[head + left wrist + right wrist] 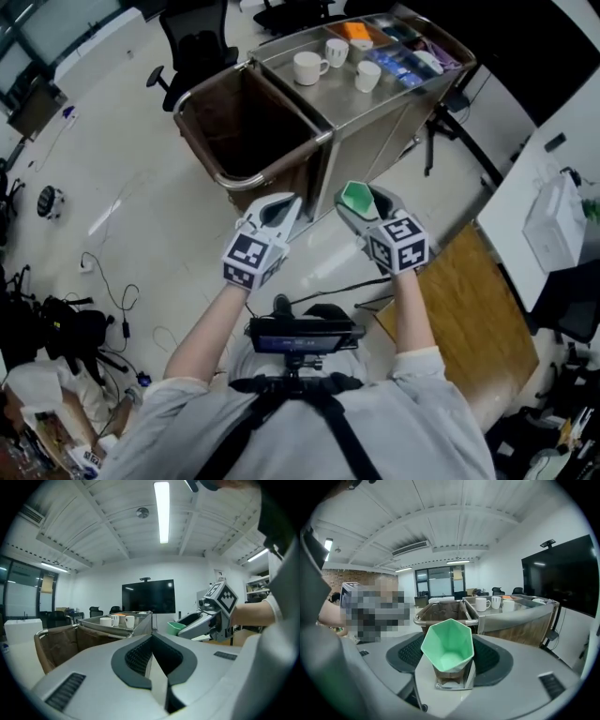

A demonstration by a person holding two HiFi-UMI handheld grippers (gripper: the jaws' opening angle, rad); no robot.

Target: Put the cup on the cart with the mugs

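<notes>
A green faceted cup (357, 198) sits between the jaws of my right gripper (362, 208), which is shut on it; the cup's open mouth (447, 646) faces the right gripper view's camera. My left gripper (278, 214) hovers beside it with its jaws together and nothing held (151, 654). Ahead stands a steel cart (339, 92) with three white mugs (308, 67) on its top. Both grippers are in the air over the floor, short of the cart. From the left gripper view, the cup (175, 628) shows in the right gripper (185, 629), and the mugs (116, 620) sit on the cart top.
A brown bag-lined bin (246, 131) is fixed to the cart's near left end. Coloured packets (403, 58) fill trays at the cart's far side. Office chairs (199, 42) stand behind, a white table (548, 197) at right, cables (108, 300) on the floor at left.
</notes>
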